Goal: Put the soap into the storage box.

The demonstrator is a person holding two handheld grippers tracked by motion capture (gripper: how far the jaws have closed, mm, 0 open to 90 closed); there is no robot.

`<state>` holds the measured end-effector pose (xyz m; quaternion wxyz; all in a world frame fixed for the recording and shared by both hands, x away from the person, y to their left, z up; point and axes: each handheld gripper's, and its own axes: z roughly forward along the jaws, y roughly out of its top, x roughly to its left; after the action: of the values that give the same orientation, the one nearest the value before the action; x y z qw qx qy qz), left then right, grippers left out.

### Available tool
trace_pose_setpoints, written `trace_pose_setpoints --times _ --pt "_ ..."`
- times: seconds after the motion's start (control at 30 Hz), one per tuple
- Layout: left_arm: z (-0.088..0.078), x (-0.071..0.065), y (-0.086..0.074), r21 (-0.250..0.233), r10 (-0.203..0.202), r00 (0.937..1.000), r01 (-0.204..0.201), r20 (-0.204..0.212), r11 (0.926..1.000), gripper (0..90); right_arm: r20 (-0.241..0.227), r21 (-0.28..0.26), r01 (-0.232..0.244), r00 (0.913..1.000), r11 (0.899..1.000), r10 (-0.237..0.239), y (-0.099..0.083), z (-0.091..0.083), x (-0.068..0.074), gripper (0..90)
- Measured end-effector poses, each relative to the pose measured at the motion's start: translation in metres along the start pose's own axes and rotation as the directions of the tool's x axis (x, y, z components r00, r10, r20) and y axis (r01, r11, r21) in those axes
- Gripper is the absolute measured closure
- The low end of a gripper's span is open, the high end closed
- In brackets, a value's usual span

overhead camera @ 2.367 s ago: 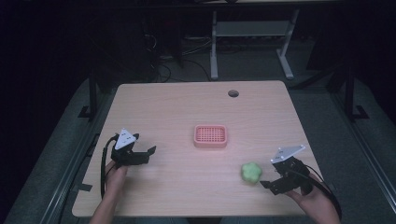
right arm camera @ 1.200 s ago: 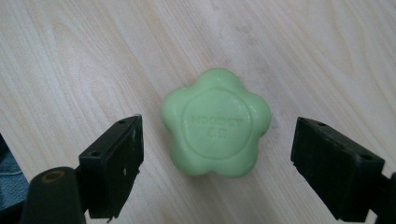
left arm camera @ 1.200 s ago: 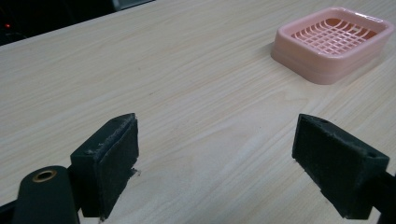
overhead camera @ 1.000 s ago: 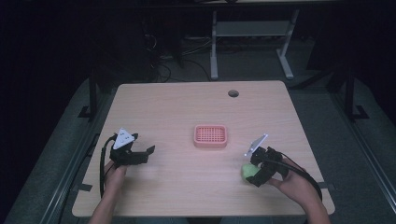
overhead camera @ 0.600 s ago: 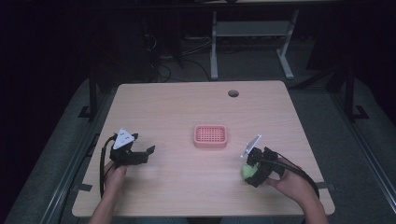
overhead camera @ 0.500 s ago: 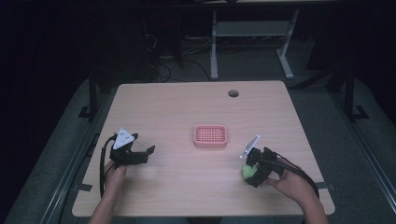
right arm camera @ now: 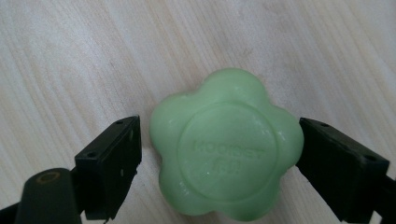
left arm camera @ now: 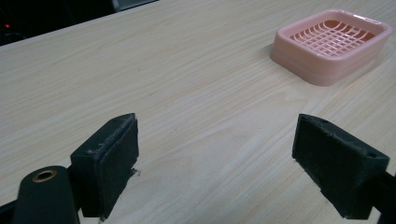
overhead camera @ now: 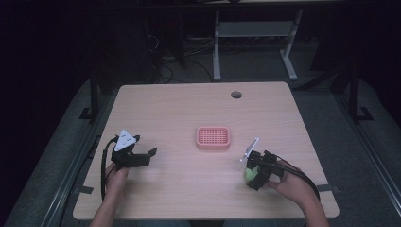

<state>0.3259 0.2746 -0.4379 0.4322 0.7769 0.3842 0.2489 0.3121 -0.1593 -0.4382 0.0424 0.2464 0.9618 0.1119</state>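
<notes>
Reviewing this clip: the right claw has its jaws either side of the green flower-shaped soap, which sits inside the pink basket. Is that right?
Not quite. The right claw does have its jaws either side of the green flower-shaped soap, but the soap lies on the bare wooden table, not inside the pink basket. The high view shows the basket apart from it, nearer the table's middle.

A pink basket (overhead camera: 213, 138) sits mid-tabletop (overhead camera: 189, 109). The left gripper (overhead camera: 142, 156) rests at eight o'clock; the right gripper (overhead camera: 252, 174) straddles a green soap (overhead camera: 248, 173) at four o'clock.
</notes>
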Motion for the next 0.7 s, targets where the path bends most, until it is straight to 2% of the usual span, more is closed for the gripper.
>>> trace_pose_setpoints --times 0.23,0.3,0.7 --pt "-0.0001 -0.0003 0.0002 0.0 0.001 1.0 -0.001 0.0 1.0 14.3 0.001 0.017 0.006 1.0 1.0 -0.006 0.0001 0.0017 -0.0004 16.3" --pt "0.0002 -0.0003 0.0 -0.003 -0.001 1.0 0.001 0.002 1.0 14.4 0.002 0.017 0.01 0.9999 1.0 -0.01 0.0001 0.0015 -0.0003 20.5" --pt "0.0006 -0.0006 -0.0001 -0.006 -0.005 1.0 0.005 0.005 1.0 14.3 0.018 0.028 0.028 0.9994 0.999 -0.028 0.0016 0.0027 0.0007 22.4"
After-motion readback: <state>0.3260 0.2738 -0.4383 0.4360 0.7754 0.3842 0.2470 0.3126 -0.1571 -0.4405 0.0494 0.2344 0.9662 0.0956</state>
